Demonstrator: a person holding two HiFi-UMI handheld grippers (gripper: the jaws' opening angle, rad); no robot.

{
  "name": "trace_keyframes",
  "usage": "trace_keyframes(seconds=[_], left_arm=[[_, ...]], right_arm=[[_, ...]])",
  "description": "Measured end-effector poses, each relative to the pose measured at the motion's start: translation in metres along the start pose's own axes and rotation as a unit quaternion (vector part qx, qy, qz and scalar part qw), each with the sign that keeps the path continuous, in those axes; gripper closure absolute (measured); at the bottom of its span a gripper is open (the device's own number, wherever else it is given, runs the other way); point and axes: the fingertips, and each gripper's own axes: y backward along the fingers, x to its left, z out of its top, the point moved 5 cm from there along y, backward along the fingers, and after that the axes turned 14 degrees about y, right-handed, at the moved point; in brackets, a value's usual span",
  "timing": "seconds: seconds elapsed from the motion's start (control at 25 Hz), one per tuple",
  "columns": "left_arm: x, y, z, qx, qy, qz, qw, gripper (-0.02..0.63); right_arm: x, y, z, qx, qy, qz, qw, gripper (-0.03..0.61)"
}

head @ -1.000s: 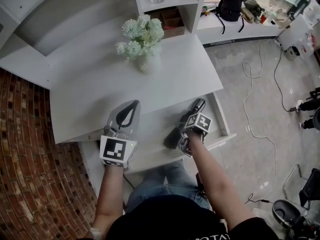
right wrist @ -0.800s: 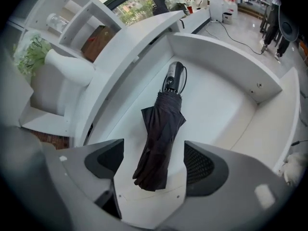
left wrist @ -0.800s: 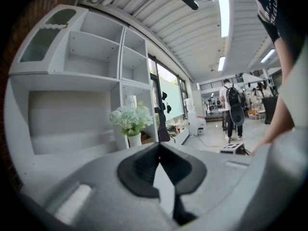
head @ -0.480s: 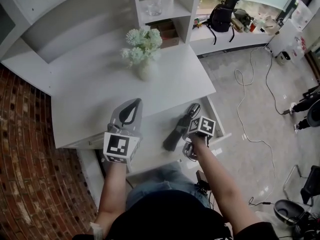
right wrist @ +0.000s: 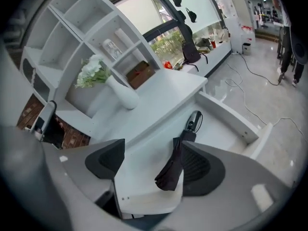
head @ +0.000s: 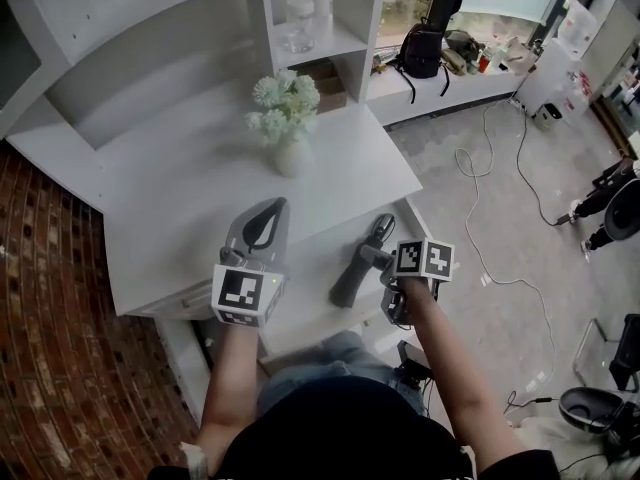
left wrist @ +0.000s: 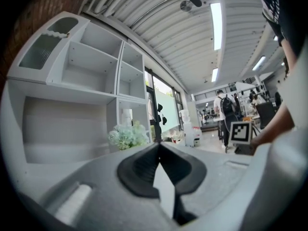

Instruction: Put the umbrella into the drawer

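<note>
Left gripper (left wrist: 159, 149) (head: 268, 210): we are holding it with its fingers pressed together, pad on pad, and it is hanging over the front edge of the surface (head: 190, 203).
Right gripper (right wrist: 151, 163) (head: 378, 264): we are holding it with its fingers spread wide apart over the drawer (right wrist: 231, 115) (head: 305, 273), gripping no object.
Umbrella (right wrist: 172, 170) (head: 352, 273): we are seeing the folded black umbrella lying flat inside the drawer. Its handle is pointing toward the drawer's back and its cloth end toward the front. In the right gripper view it is showing between the fingers, close beside the right one, and we cannot tell whether they are touching.
Drawer: it is standing pulled out from under the surface, open toward us.
Surface: it is carrying a white vase (head: 292, 156) (right wrist: 122, 96) of pale flowers (head: 285, 103) (left wrist: 127, 136), well apart from both grippers.
Shelves (head: 335, 23): they are rising behind the vase, one holding a clear jar (head: 298, 23).
Floor: a white cable (head: 490, 238) is trailing across it to the right of the drawer.
</note>
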Motion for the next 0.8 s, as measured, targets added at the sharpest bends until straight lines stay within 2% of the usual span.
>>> trace_keyframes(seconds=[0.12, 0.2, 0.32, 0.4, 0.56, 0.68, 0.8], left_arm=[[-0.001, 0.003, 0.006, -0.005, -0.002, -0.014, 0.9999, 0.617], [0.000, 0.007, 0.009, -0.008, -0.003, -0.022, 0.9997, 0.617], [0.002, 0.013, 0.011, -0.010, -0.005, -0.033, 0.9994, 0.615], [0.003, 0.017, 0.013, -0.012, -0.006, -0.039, 0.9991, 0.617], [0.002, 0.025, 0.017, -0.025, -0.005, -0.051, 0.9984, 0.617], [-0.001, 0.030, 0.019, -0.030, -0.006, -0.061, 0.9976, 0.617], [-0.004, 0.034, 0.023, -0.036, -0.007, -0.069, 0.9970, 0.615]], right_arm=[[0.013, 0.021, 0.010, -0.040, 0.030, -0.003, 0.999, 0.214], [0.023, 0.036, 0.015, -0.072, 0.049, -0.012, 0.996, 0.245], [0.037, 0.058, 0.021, -0.129, 0.060, -0.014, 0.990, 0.363], [0.046, 0.073, 0.023, -0.164, 0.057, -0.004, 0.985, 0.403], [0.061, 0.104, 0.024, -0.225, 0.074, -0.029, 0.971, 0.561], [0.073, 0.126, 0.023, -0.252, 0.091, -0.045, 0.962, 0.574], [0.085, 0.147, 0.023, -0.273, 0.132, -0.065, 0.951, 0.575]])
